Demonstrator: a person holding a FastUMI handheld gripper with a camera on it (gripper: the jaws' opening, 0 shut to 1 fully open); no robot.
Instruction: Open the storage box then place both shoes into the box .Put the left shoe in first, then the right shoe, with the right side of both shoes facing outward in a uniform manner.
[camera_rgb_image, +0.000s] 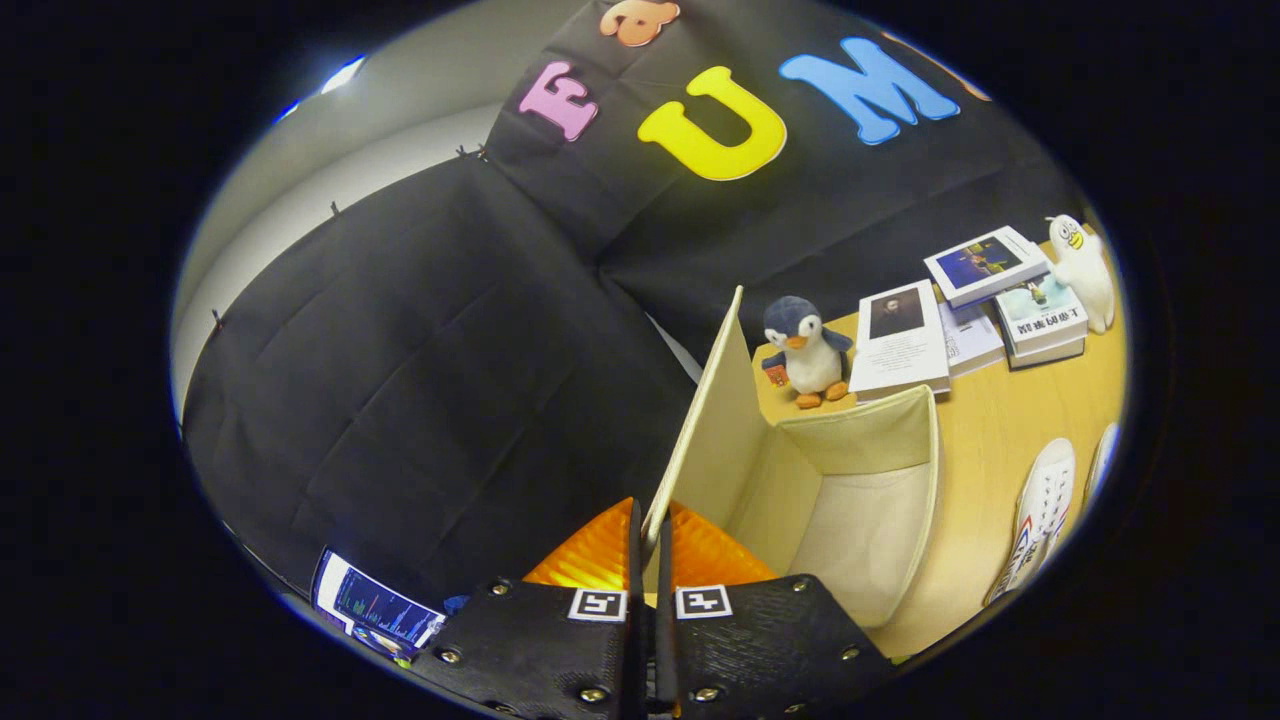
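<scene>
Gripping: lid (700, 430) edge is pinched by gripper (650, 545), both fingers closed on it.
Box (930, 470): opened, just ahead.
Shoes (1040, 520): beside box.
Feel: lid's likely thin, light, kinda floppy.

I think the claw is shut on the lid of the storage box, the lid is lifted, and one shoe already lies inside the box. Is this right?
Not fully. In the gripper view the claw is shut on the edge of the lid and the lid is lifted, but the storage box holds no shoe. The white shoes lie on the table beside the box.
</scene>
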